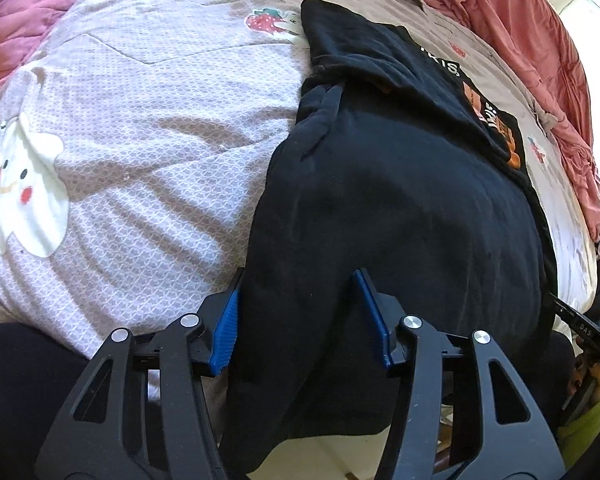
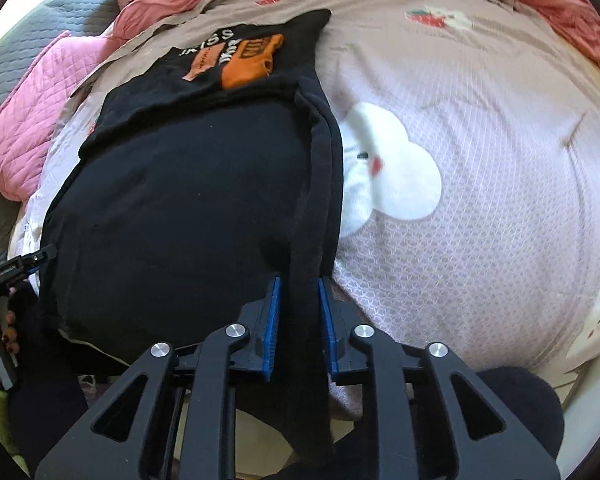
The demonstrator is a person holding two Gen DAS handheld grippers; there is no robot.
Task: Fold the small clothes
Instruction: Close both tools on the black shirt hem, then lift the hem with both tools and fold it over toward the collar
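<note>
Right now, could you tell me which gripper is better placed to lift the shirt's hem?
Right, probably. The right gripper already has the black shirt edge between nearly closed fingers, while the left gripper gapes wide over the cloth.

Home bedroom. Bed fills both views: soft mattress under pale lilac patterned bedsheet (image 1: 148, 128) with cartoon white cloud-face print (image 1: 22, 184) and strawberry print (image 1: 266, 20). Crumpled coral-red quilt (image 1: 540, 40) bunched along far edge, pink quilted blanket (image 2: 24, 120) at side, grey quilted cover (image 2: 60, 12) behind it. Black garment with orange print (image 2: 188, 184) spread flat on sheet, domestic laundry. Bright daylight at upper right edge of left wrist view, source unclear. Soft furnishings only, household bedding throughout.
</note>
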